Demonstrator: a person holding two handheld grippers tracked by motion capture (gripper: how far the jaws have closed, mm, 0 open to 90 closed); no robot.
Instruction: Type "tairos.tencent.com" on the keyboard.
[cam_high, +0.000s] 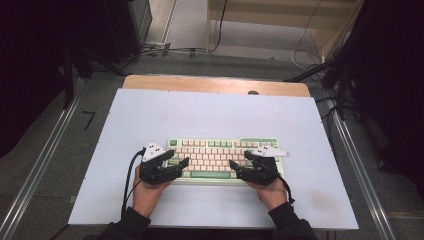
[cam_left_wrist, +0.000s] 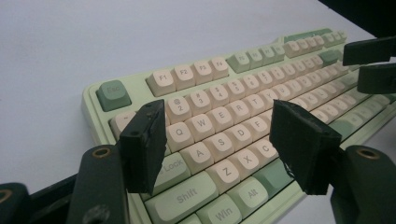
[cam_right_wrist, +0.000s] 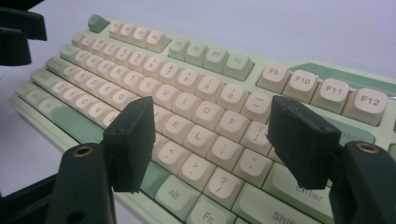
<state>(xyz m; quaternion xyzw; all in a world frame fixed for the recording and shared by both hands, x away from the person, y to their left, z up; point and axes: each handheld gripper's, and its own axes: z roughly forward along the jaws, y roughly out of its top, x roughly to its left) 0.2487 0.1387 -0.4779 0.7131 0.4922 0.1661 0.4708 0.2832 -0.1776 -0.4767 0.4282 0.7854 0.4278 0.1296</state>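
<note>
Left gripper (cam_high: 184, 162) is held over the left end of the keyboard (cam_high: 222, 150), jaws spread wide with nothing between them; in the left gripper view the pads (cam_left_wrist: 144, 144) are seen hovering above the Caps Lock/A/Z area, no contact visible. The green-and-cream mechanical keyboard is laid flat near the front middle of the white table mat (cam_high: 150, 110), long side facing the person. Right gripper (cam_high: 238, 161) is held over the right end, jaws likewise well apart and empty, pads (cam_right_wrist: 133, 142) above the K/L/punctuation keys. Handling, as judged: rigid plastic case, moderately heavy, so no flex is expected if lifted by both ends; keycaps are smooth, loose-fitting and can be popped off, so they are poor grip points. A hold is better taken on the case edges at the short left and right sides, one gripper each, kept level. A slide on the smooth mat is likely if it is pushed from one side only.
</note>
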